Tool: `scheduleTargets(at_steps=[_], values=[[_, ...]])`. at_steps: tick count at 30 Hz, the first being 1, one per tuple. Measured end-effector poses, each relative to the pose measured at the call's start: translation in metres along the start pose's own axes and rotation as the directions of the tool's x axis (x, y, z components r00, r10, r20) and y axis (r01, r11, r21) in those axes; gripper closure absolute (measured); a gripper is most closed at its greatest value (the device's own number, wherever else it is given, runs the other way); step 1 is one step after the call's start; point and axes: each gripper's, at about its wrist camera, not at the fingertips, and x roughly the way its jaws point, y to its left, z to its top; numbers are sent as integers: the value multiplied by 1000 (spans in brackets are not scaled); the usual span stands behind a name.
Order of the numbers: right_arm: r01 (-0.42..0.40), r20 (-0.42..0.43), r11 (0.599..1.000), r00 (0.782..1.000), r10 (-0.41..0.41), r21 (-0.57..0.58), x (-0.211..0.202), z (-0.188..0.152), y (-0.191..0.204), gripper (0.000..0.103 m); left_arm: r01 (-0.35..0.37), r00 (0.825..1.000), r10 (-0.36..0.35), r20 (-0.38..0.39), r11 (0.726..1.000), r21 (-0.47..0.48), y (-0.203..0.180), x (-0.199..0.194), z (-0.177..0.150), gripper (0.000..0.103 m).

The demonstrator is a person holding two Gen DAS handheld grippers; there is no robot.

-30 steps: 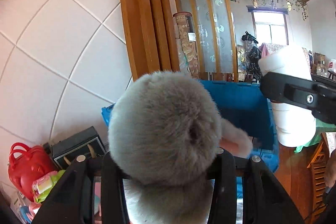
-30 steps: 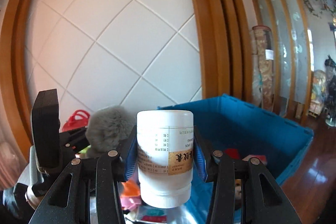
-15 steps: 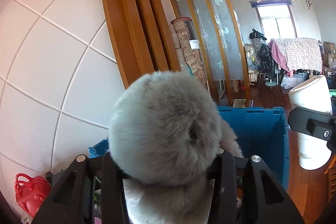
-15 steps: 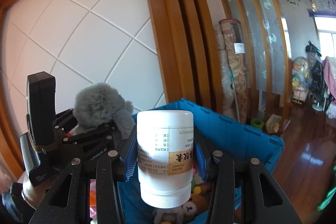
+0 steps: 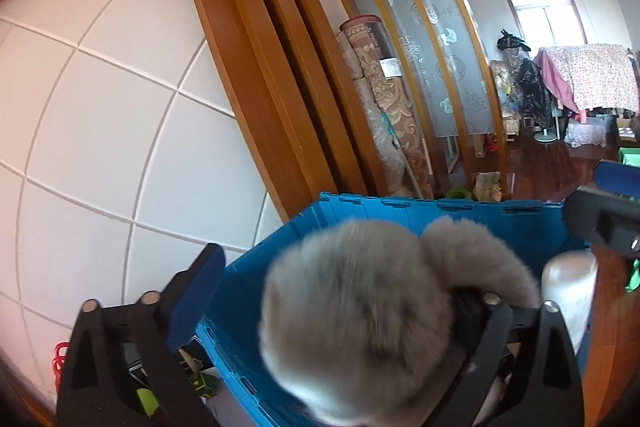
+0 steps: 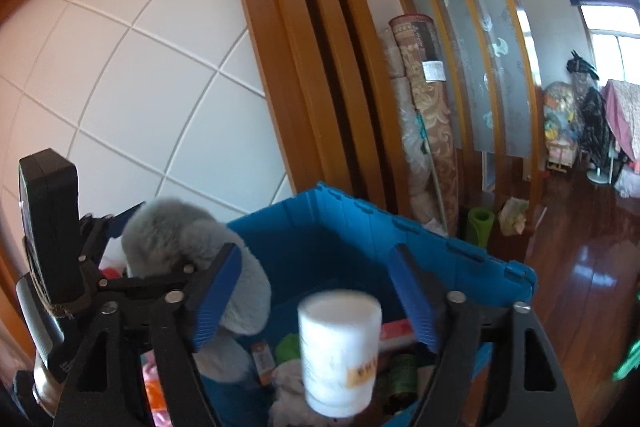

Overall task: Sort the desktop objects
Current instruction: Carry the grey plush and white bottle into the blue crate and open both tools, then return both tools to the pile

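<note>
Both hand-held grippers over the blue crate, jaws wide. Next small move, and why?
Probably pull both back out and clear of the blue crate. Jaws on both have just been opening: the white bottle hangs blurred between the right hand-held gripper's spread pads, touching neither, and the grey plush toy is slipping from the left hand-held gripper. Both look released above the crate.

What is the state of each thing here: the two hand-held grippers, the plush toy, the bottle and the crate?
Left hand-held gripper: jaws just opened wide, pads off the toy.
Right hand-held gripper: jaws just opened, pads off the bottle.
Grey plush toy: released, blurred, above the crate.
White bottle: released, blurred, upright, over the crate.
Blue crate: open, already holding several things.
</note>
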Motion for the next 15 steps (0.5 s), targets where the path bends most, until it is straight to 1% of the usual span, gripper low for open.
scheduleTargets(at_steps=[2, 4, 6, 8, 12, 14, 15], values=[[-4, 16, 1000, 1000, 4, 7, -3, 4, -4, 22, -17, 1000, 17, 2, 1000, 3, 1, -1, -1, 1], [-3, 33, 1000, 999, 3, 9, -8, 6, -6, 20, -15, 1000, 15, 2, 1000, -12, 4, -4, -4, 1], [-7, 44, 1000, 999, 7, 9, -13, 5, -6, 12, -32, 999, 33, 12, 999, -38, 8, -8, -5, 1], [-19, 57, 1000, 998, 19, 11, -17, 3, -5, 6, -34, 999, 35, 20, 998, -51, 11, -12, -4, 1], [-31, 67, 1000, 997, 32, -2, -24, 0, 0, 4, -45, 999, 46, 24, 998, -48, 15, -19, -4, 1], [-41, 68, 999, 997, 42, -3, -25, 0, 1, 0, -52, 998, 53, 31, 997, -59, 17, -23, -4, 1], [-43, 65, 999, 997, 43, -1, -26, 0, 2, 0, -52, 998, 54, 34, 996, -68, 19, -24, -3, 1]])
